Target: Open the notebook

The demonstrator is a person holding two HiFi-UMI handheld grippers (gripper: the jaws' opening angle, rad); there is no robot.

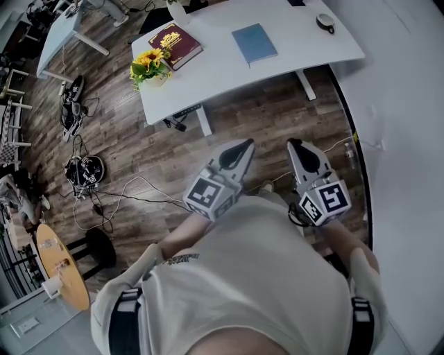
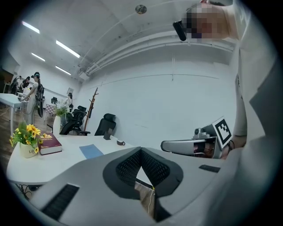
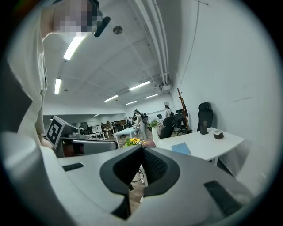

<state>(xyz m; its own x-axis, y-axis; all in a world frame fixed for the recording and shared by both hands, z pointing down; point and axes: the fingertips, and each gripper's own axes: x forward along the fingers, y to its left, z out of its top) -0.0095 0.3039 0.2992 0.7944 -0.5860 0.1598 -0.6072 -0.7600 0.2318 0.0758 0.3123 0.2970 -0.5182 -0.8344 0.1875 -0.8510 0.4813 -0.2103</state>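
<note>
Left gripper [image 1: 244, 145], right gripper [image 1: 294, 145]: jaws pressed together, nothing between, held side by side. Blue notebook [image 1: 254, 43] closed on white table [image 1: 208, 76], well ahead of both tips. Best approach: close in, part jaws, nip cover edge only, lift slowly.

Head view: white table [image 1: 215, 59] cut off at the top edge, and the dark item [image 1: 297, 2] there is mostly out of frame. Round thing [image 1: 325, 22] upper right too small to ID. Red book [image 1: 175, 44] cover print unreadable. Right gripper view: book mostly hidden behind right gripper [image 3: 141, 149]. People [image 3: 138, 118] mid-frame too small to make out.
</note>
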